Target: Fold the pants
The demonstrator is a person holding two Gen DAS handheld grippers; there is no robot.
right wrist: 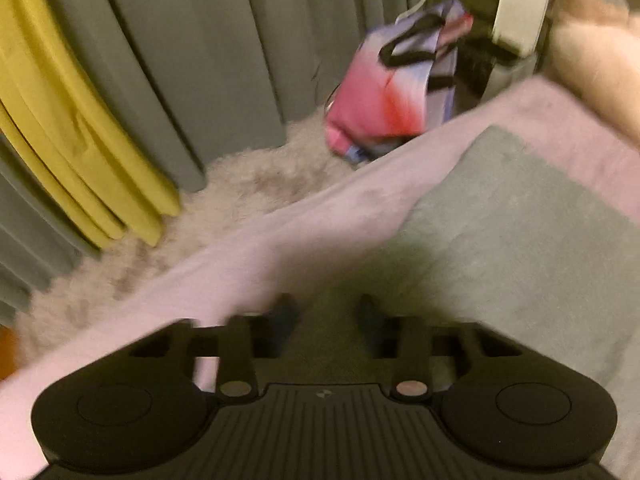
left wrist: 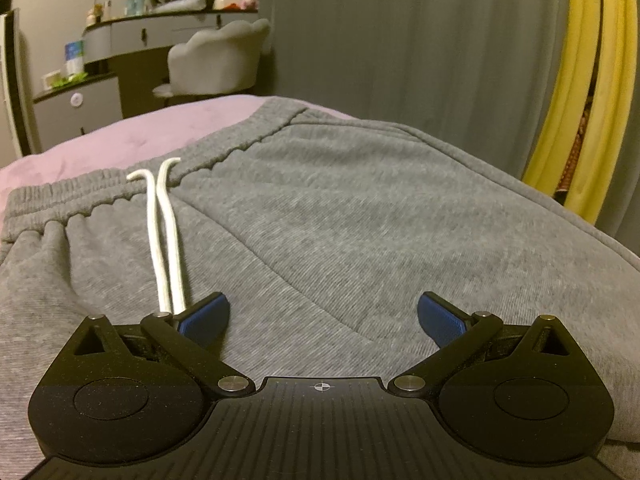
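Observation:
Grey sweatpants [left wrist: 340, 208] lie spread on a pink bed cover [left wrist: 100, 140], their elastic waistband [left wrist: 72, 196] at the far left and a white drawstring [left wrist: 168, 240] running toward me. My left gripper [left wrist: 324, 304] hovers low over the hip area, jaws wide open, nothing between its blue pads [left wrist: 204, 320]; the left finger covers the drawstring's end. The right wrist view is blurred. There my right gripper [right wrist: 326, 308] stands over the near edge of a grey pant section [right wrist: 500, 232] on the bed cover [right wrist: 280, 232], fingers a narrow gap apart, with nothing seen pinched.
The bed's edge drops to a shaggy cream rug [right wrist: 248, 184] with a pink bag [right wrist: 384, 96] on it. Grey curtains [right wrist: 180, 60] and yellow curtains [left wrist: 580, 100] hang behind. A vanity desk [left wrist: 120, 40] and padded chair [left wrist: 216, 60] stand beyond the bed's far side.

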